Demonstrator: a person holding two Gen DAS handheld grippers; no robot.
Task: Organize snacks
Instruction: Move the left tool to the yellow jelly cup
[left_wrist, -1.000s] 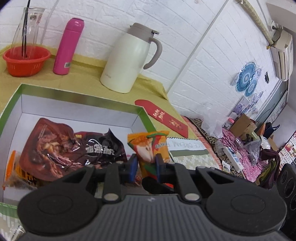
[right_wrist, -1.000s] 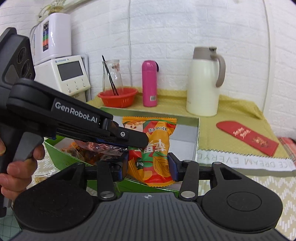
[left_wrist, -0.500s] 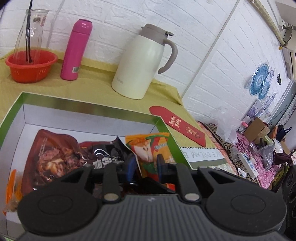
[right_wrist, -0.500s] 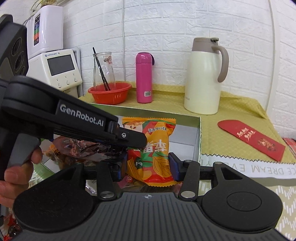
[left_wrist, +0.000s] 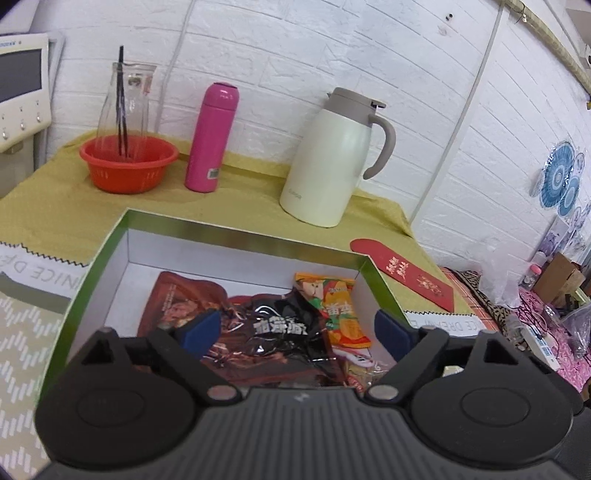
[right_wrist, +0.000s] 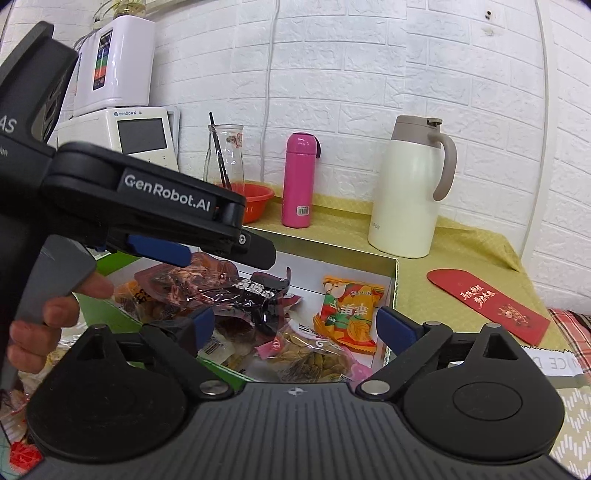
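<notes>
Green-walled, white-lined open cardboard box (left_wrist: 110, 254) sits on the yellow-green tablecloth (left_wrist: 44, 199) and holds every snack packet in view. Stiff shell, light; not itself to be gripped.

Dark brown glossy foil pouch (left_wrist: 258, 347) lies crumpled across the middle of the box. Judged light, soft, slippery film; a flat sealed edge should give a surer hold than the puffed middle. White characters on it, not legible to me.

Orange-and-green pillow-pack snack (right_wrist: 349, 314) lies flat at the right-hand end of the box, just beside the wall. Judged light, contents probably brittle; take it by the crimped top or bottom seal, gently. Large red characters on the front; the smaller print is unreadable.

Clear bag of pale seeds (right_wrist: 314, 354) rests near the front wall. Judged loose fill, likely to sag when lifted.

Left gripper (left_wrist: 299, 328): jaws have just been opening and now stand wide above the box, pads pressing nothing, the brown pouch below the gap.
Right gripper (right_wrist: 295, 325): jaws have just been opening, now wide, holding nothing, over the front of the box.

Writing legible:
- "GenRobot.AI" on the left gripper's body, in the right wrist view.
- "NICE D…" upside down on the zigzag-edged mat (left_wrist: 33, 269).
- Gold characters on the red envelope (right_wrist: 487, 302); not read.
</notes>
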